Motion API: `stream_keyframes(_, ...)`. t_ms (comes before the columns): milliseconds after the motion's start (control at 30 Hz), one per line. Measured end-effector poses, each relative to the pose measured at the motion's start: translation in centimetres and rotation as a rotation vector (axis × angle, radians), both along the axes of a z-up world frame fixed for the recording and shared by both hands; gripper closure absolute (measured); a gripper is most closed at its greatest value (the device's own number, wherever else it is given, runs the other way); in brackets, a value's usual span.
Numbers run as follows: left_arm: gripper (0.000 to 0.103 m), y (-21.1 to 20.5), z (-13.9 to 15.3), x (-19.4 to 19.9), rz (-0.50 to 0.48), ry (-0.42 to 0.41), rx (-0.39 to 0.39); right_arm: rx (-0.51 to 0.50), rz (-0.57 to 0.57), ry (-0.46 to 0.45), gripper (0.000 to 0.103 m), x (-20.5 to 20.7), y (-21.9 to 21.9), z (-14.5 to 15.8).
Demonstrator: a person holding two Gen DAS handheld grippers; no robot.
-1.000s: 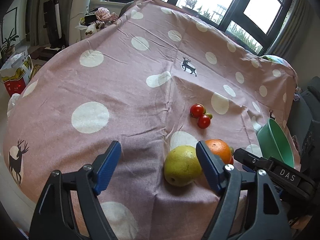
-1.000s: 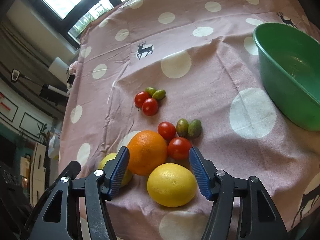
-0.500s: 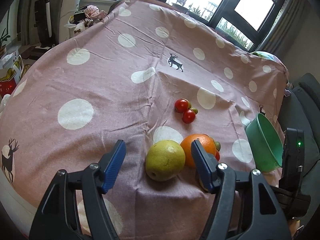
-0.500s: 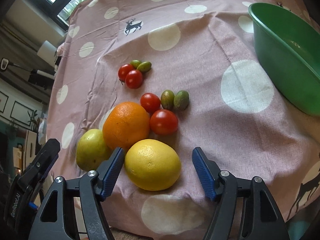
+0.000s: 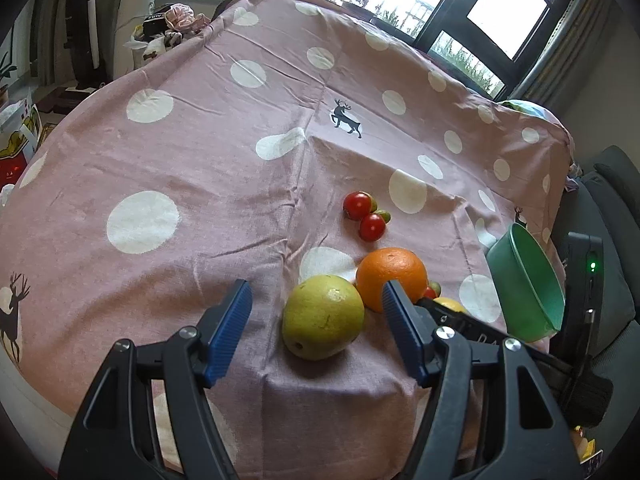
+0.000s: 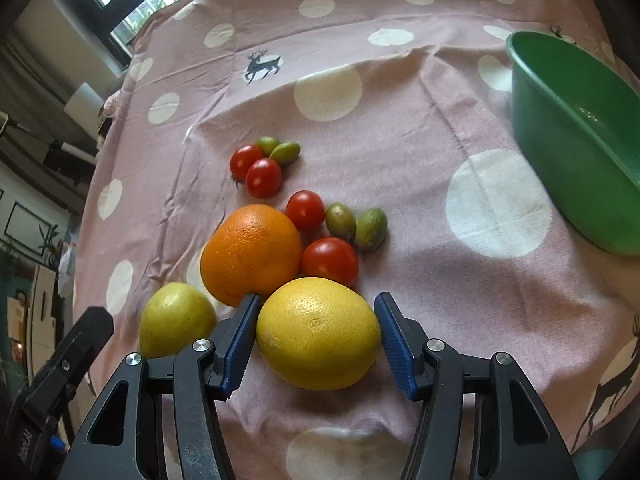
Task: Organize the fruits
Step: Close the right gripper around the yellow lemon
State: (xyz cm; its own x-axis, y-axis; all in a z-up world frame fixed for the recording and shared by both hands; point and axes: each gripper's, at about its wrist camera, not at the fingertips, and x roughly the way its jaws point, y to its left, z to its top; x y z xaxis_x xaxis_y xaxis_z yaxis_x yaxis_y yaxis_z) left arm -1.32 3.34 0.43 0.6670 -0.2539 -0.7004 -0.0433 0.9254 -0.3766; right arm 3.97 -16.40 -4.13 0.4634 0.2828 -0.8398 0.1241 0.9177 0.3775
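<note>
- My right gripper (image 6: 316,334) is closing its ribbed blue pads around the dimpled yellow grapefruit (image 6: 318,332); both pads look to be just at its rind, and whether they press I cannot tell.
- My left gripper (image 5: 316,330) stands open, the smooth green-yellow pear (image 5: 323,317) loose between its pads.
- At the grapefruit's eleven o'clock sits the pebbled orange (image 6: 251,254); glossy cherry tomatoes (image 6: 330,261) at twelve.
- The smooth green plastic bowl (image 6: 560,96) stands at two o'clock on the wrinkled pink dotted cloth (image 6: 400,128).

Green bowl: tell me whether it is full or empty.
Empty, as far as shows. The green bowl has bare inner walls in the right wrist view, and every fruit lies on the tablecloth; its floor is cut off.
</note>
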Motion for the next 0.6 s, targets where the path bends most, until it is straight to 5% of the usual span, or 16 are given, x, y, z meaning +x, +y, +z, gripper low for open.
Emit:
stream_keyframes(300, 0.036, -2.4, -0.2, 0.3, -0.078, 0.007, 0.0, -0.005, -0.042, 0.031, 0.043, 0.8, -2.5, -0.7)
stream_keyframes(600, 0.039, -6.8, -0.2, 0.2, -0.237, 0.003, -0.014, 0.089, -0.125, -0.067, 0.038, -1.3, -5.5, 1.8)
